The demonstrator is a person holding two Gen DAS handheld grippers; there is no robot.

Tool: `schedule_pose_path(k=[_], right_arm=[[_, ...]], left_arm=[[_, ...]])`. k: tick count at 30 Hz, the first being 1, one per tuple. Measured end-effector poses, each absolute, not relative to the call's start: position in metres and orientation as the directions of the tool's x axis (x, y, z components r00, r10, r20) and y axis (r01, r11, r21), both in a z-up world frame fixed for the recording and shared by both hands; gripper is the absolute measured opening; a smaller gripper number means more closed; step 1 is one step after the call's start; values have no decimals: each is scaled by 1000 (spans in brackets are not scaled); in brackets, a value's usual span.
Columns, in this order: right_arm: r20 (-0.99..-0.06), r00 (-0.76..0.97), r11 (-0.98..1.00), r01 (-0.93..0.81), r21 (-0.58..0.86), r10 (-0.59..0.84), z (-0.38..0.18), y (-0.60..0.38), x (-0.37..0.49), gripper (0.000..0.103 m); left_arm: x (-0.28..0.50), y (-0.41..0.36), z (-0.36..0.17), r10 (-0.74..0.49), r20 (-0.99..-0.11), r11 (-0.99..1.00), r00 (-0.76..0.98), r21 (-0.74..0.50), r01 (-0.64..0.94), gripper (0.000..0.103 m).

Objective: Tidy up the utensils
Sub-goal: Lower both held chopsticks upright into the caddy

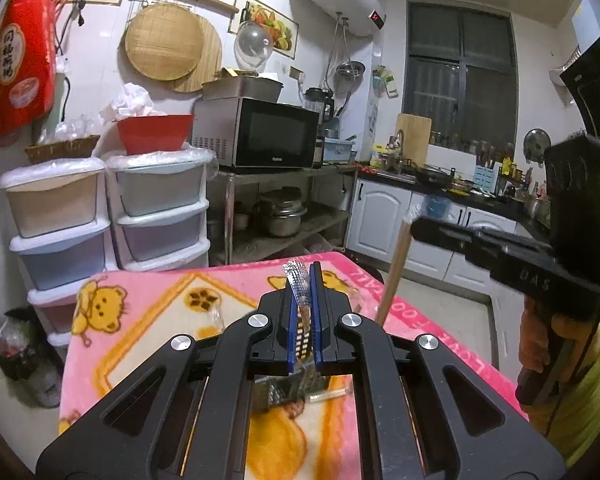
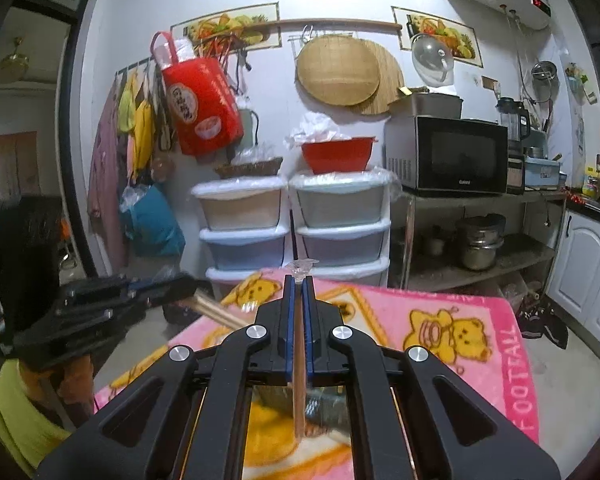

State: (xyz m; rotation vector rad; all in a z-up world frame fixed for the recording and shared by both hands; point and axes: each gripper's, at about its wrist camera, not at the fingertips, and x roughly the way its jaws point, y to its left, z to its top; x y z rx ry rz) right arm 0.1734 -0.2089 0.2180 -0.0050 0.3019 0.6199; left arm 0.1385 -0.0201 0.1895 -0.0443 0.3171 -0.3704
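My left gripper (image 1: 305, 280) is shut on a packet of chopsticks (image 1: 300, 292) in a clear patterned wrapper, held above the table. In the right wrist view it (image 2: 188, 280) comes in from the left, with the wooden ends of the chopsticks (image 2: 216, 312) sticking out of it. My right gripper (image 2: 298, 280) is shut on a wooden chopstick (image 2: 299, 380) with a bit of clear wrapper at its tip. The left wrist view shows it (image 1: 418, 226) at the right with that stick (image 1: 396, 276) hanging down. More wrapped utensils (image 1: 296, 392) lie blurred on the pink bear blanket (image 1: 148, 312) below.
The blanket-covered table (image 2: 440, 312) ends just ahead. Beyond it stand plastic drawer units (image 1: 160, 208), a metal shelf with a microwave (image 1: 276, 132) and pots (image 1: 284, 216). White cabinets and a crowded counter (image 1: 460, 192) run along the right. A yellow-green sleeve (image 1: 580, 392) shows.
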Motion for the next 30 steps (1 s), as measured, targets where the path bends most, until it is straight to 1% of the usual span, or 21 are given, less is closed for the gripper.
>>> schedule_pose_path(k=[5, 8, 11, 15, 20, 27, 28, 29, 30], right_arm=[[-272, 790, 832, -548, 88, 549, 231, -208, 200, 0], [-293, 799, 846, -528, 78, 526, 228, -203, 219, 0], [-336, 779, 842, -532, 91, 529, 214, -200, 230, 0], [-412, 736, 832, -542, 119, 538, 184, -195, 240, 1], [-520, 671, 830, -537, 152, 529, 147, -189, 253, 1], [-621, 604, 837, -521, 168, 501, 93, -186, 245, 2], [-635, 597, 841, -515, 166, 491, 84, -186, 244, 4], [-644, 593, 844, -510, 164, 483, 78, -187, 243, 13], [-659, 588, 851, -499, 162, 470, 68, -187, 241, 27]], left_arm=[[155, -17, 191, -341, -309, 940, 888, -99, 326, 3], [165, -15, 185, -313, -326, 950, 892, -89, 300, 3], [177, -13, 171, -311, -371, 950, 875, -105, 293, 3], [186, -12, 158, -305, -407, 952, 861, -105, 287, 3], [192, -12, 147, -296, -439, 954, 848, -97, 283, 3], [195, -12, 133, -294, -472, 954, 831, -98, 282, 3], [196, -12, 131, -293, -475, 955, 829, -97, 282, 3], [196, -12, 130, -293, -480, 954, 827, -97, 282, 3], [197, -12, 128, -294, -482, 954, 825, -98, 282, 3]])
